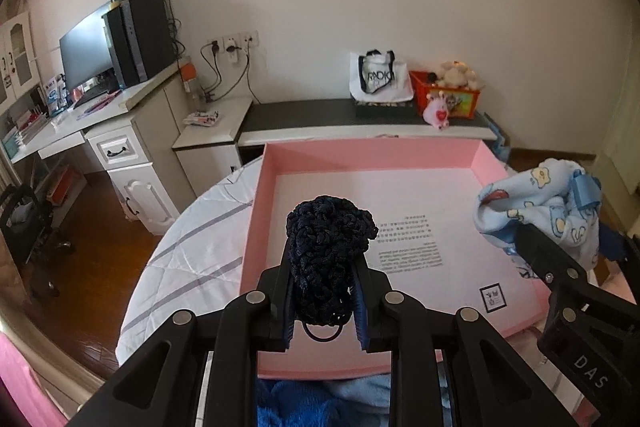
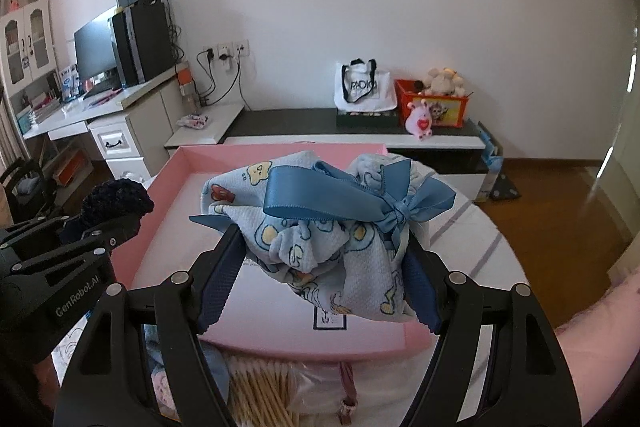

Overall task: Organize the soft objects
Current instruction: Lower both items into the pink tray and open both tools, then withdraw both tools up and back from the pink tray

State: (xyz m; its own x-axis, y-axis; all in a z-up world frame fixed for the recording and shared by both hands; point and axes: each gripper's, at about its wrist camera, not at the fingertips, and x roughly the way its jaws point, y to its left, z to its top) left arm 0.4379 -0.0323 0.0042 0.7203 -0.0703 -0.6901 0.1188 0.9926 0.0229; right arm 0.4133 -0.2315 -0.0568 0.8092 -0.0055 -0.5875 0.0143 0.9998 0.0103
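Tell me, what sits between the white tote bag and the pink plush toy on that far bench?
An orange box holding cream plush toys sits between the white tote bag and the pink plush toy; both views show it.

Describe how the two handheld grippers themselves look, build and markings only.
Both are matte black linkage frames with silver round rivets at the joints and triangular cut-outs in the arms. The left gripper and right gripper have dark blue ribbed pads lining their fingers. White lettering "GenRobot.AI" runs along the left one's side in the right wrist view; "DAS" shows on the right one's body in the left wrist view. No cables show.
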